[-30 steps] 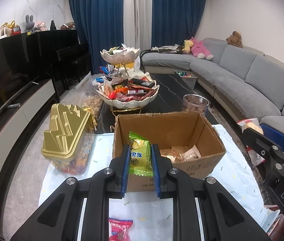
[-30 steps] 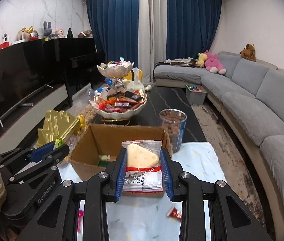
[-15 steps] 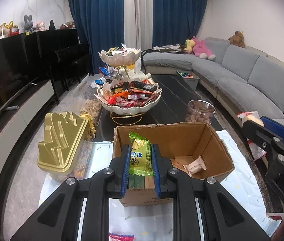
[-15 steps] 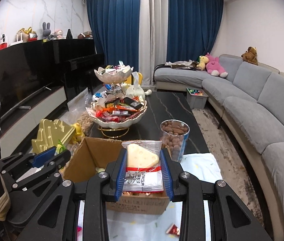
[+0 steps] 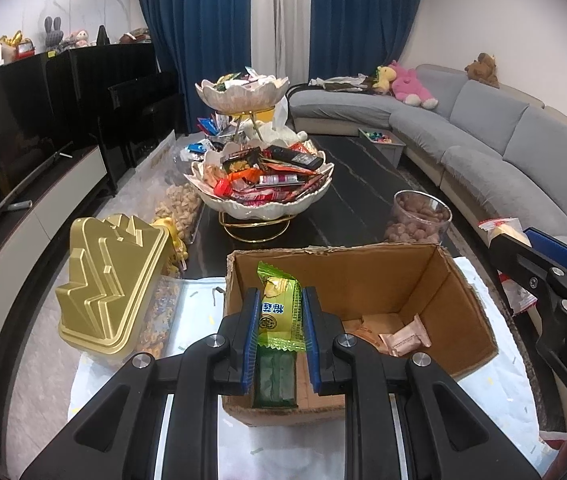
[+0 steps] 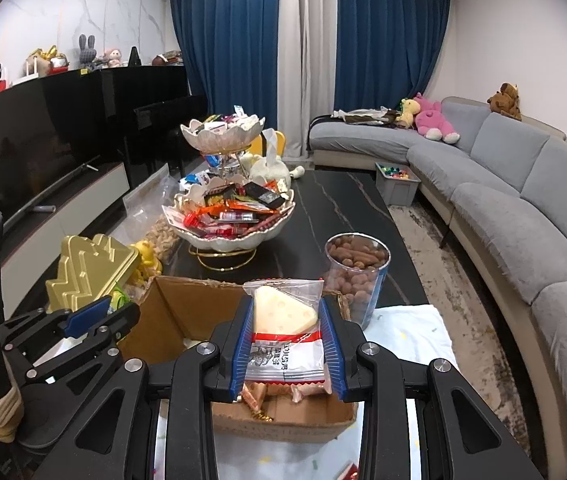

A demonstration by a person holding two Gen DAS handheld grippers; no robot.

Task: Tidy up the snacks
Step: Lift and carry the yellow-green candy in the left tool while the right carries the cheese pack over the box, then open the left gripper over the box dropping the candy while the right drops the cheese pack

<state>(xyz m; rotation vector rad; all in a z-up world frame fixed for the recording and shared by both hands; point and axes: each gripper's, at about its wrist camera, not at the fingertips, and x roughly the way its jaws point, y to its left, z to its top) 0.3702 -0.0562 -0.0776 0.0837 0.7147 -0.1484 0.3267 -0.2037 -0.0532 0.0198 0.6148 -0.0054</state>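
The dark marbled tabletop [image 5: 363, 200] carries an open brown cardboard box [image 5: 363, 276] on a pale cloth, a few small packets lying inside. My left gripper [image 5: 279, 320] has its blue fingers clamped on a glossy green packet [image 5: 279, 308], long axis upright, above the box's near-left corner. My right gripper [image 6: 287, 328] pinches a clear bag with a yellow cheese-wedge cake [image 6: 285, 316], upright over the box

Box [image 5: 363, 276] top open; gold tin [image 5: 111, 292] flanks L.
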